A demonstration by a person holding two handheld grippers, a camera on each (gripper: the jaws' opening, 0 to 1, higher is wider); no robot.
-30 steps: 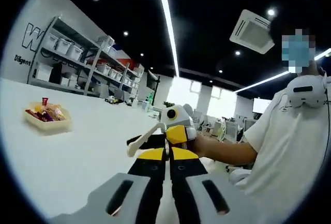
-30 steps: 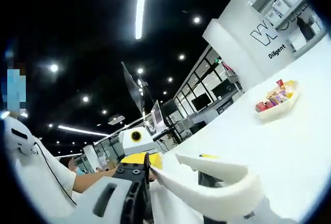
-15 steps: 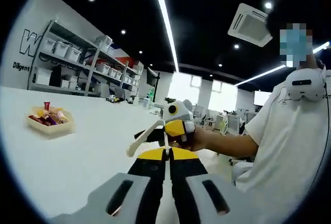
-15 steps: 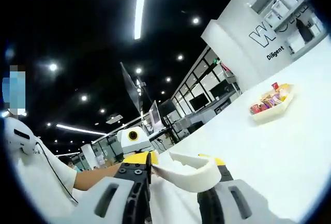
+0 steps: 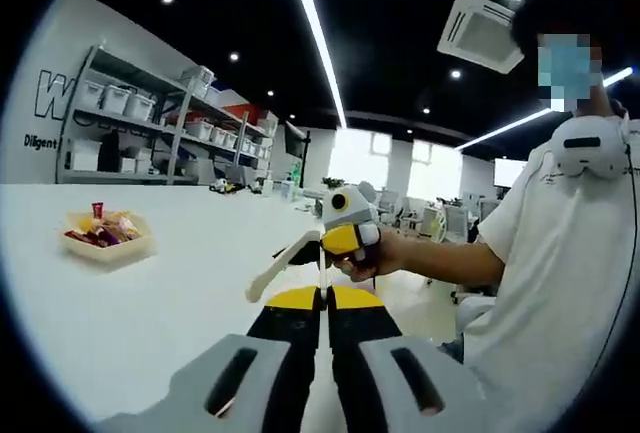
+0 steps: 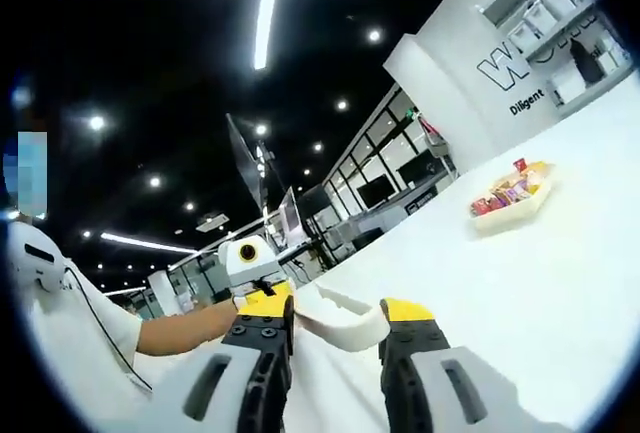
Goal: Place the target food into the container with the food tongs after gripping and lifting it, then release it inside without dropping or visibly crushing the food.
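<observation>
A shallow cream tray (image 5: 108, 249) of wrapped snacks (image 5: 104, 231) sits far off on the white table; it is also the tray (image 6: 512, 203) at the upper right of the right gripper view. My right gripper (image 6: 335, 305) is shut on white food tongs (image 6: 340, 321), whose curved end lies between its yellow-tipped jaws. In the left gripper view that right gripper (image 5: 346, 231) is held up in a hand, the tongs (image 5: 278, 265) pointing left and down. My left gripper (image 5: 325, 295) has its jaws pressed together with nothing in them. It shows again as the left gripper (image 6: 250, 261).
The white table (image 5: 150, 323) stretches wide between the grippers and the tray. A person in a white shirt (image 5: 560, 283) stands at the right. Shelving with storage boxes (image 5: 130, 123) lines the far wall.
In the right gripper view the tongs stuck out wide to the right a second ago; now only a short curved piece shows between the jaws. Both cameras shifted slightly. The tray has not moved.
</observation>
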